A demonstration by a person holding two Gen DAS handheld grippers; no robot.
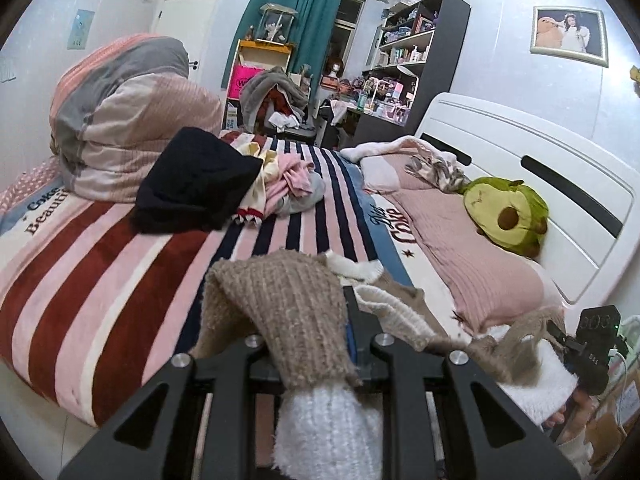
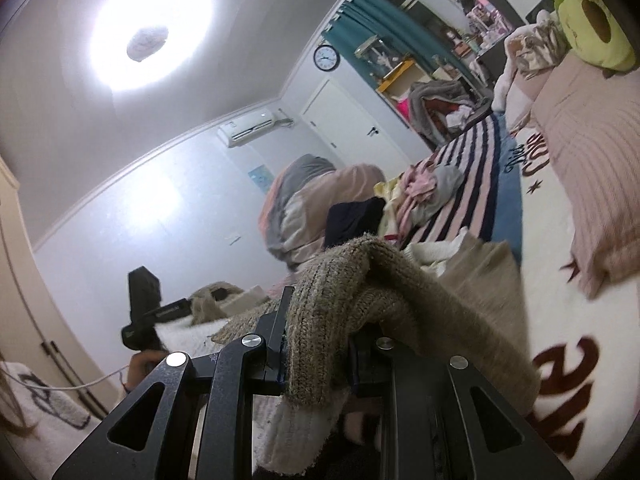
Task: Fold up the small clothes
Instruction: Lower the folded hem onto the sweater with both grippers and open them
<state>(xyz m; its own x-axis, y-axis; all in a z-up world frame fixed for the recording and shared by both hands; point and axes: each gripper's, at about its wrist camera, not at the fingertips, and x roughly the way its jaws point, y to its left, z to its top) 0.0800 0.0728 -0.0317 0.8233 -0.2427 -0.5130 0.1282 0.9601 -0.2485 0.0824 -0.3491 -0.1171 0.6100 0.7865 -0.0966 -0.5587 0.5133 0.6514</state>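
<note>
A tan knitted sweater [image 1: 280, 300] with white cuffs hangs lifted over the near edge of the bed. In the left wrist view my left gripper [image 1: 320, 320] is shut on one sleeve end, and the white cuff [image 1: 328, 428] droops over the gripper body. My right gripper [image 1: 560, 332] shows at the far right with a hand behind it, holding the other end. In the right wrist view my right gripper [image 2: 320, 320] is shut on the sweater [image 2: 360, 276], which drapes across its jaws. The left gripper [image 2: 188, 304] shows at the left, gripping knit cloth.
On the striped blanket [image 1: 120, 264] lie a black garment [image 1: 192, 180] and a heap of pink, yellow and grey clothes [image 1: 288, 184]. A rolled duvet [image 1: 128, 120] stands at the back left. A pink pillow [image 1: 460, 256] and an avocado plush [image 1: 508, 216] lie by the white headboard [image 1: 560, 184].
</note>
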